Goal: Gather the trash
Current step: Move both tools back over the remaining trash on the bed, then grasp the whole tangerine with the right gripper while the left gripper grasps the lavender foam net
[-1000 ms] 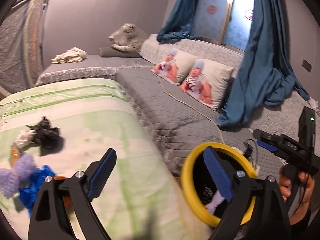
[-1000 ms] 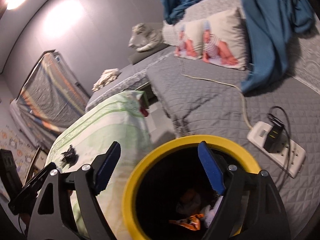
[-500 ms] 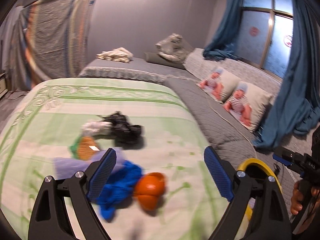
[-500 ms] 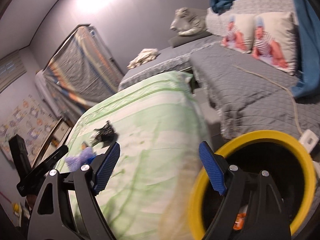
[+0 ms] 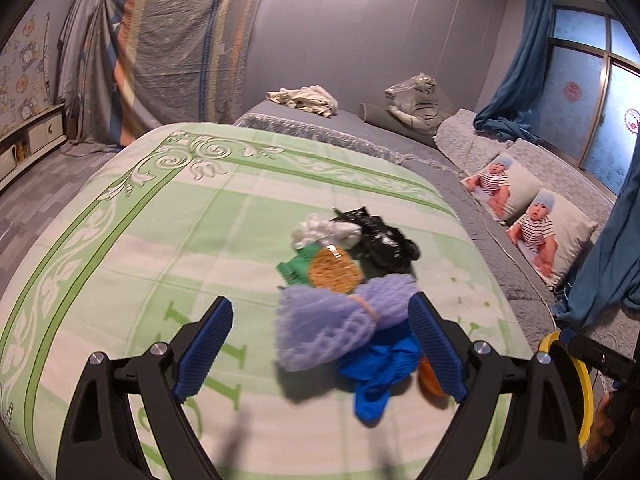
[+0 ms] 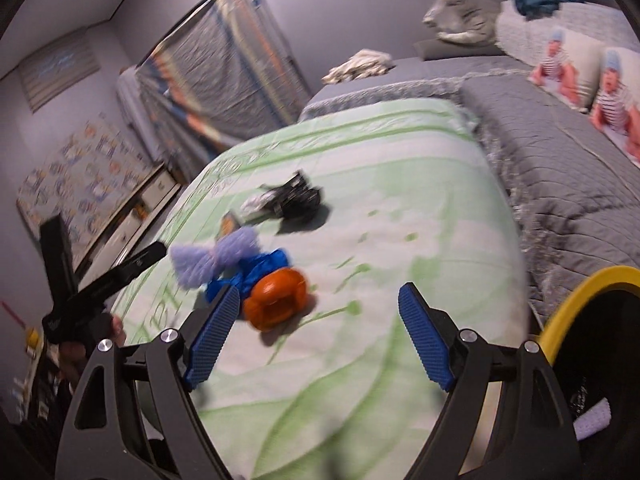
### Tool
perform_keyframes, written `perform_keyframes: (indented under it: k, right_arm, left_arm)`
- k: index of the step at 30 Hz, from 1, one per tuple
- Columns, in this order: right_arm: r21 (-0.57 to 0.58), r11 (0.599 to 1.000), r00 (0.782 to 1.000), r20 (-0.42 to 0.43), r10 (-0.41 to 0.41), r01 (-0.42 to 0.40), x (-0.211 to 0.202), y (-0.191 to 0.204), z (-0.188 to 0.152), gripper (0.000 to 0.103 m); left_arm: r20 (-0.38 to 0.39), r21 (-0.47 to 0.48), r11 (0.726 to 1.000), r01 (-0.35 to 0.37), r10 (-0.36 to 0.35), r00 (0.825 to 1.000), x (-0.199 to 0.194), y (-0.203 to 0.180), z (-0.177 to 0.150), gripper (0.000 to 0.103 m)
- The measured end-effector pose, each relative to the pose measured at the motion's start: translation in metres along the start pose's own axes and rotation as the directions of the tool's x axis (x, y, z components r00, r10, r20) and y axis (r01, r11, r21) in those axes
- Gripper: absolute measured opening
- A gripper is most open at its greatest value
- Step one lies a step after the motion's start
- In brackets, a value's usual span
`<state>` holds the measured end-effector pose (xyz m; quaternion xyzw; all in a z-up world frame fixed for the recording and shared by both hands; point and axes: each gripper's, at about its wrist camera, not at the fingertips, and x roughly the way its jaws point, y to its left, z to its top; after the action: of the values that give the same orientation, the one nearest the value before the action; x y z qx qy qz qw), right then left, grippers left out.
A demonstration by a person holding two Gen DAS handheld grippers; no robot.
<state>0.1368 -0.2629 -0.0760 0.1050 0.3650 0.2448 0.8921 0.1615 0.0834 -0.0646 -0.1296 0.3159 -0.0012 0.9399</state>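
A small heap of trash lies on the green patterned bedcover (image 5: 160, 248). It holds a purple foam net (image 5: 332, 324), a blue crumpled bag (image 5: 380, 368), an orange cup (image 6: 276, 300), a round biscuit in a green wrapper (image 5: 330, 268), white plastic (image 5: 324, 232) and a black bag (image 5: 388, 240). My left gripper (image 5: 320, 348) hangs open over the near side of the heap, nothing between its pads. My right gripper (image 6: 318, 340) is open too, just short of the orange cup. The yellow-rimmed bin (image 6: 592, 320) sits at the right, also seen as a yellow rim (image 5: 576, 384) in the left wrist view.
A grey quilted sofa bed (image 5: 500, 240) with two baby-print pillows (image 5: 532, 220) runs along the right of the bed. Blue curtains (image 5: 608, 264) hang by the window. A draped cloth (image 5: 168, 48) covers furniture at the back left, with a low cabinet (image 5: 36, 136) beside it.
Both grippers have swung left from the yellow bin toward the trash heap on the bedcover. The heap has come from the left edge to the middle of both views. Both stay open.
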Motion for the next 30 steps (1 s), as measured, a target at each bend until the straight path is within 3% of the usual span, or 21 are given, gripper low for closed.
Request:
perform_keyframes:
  k: [13, 23, 30]
  right_arm:
    - [-0.170, 0.985, 0.995, -0.097, -0.027, 0.011, 0.050, 0.045, -0.018, 0.079]
    - [-0.288, 0.955, 0.983, -0.148, -0.109, 0.063, 0.080, 0.056, -0.022, 0.079]
    - [-0.302, 0.951, 0.976, -0.180, -0.123, 0.064, 0.099, 0.054, -0.016, 0.079]
  left_arm:
    - [-0.051, -0.084, 0.996, -0.010, 0.006, 0.999, 0.018, 0.043, -0.016, 0.086]
    - [-0.073, -0.018, 0.999, 0.037, -0.038, 0.997, 0.031, 0.036, -0.015, 0.086]
    - [-0.095, -0.013, 0.999, 0.050, -0.051, 0.994, 0.044, 0.034, -0.010, 0.085]
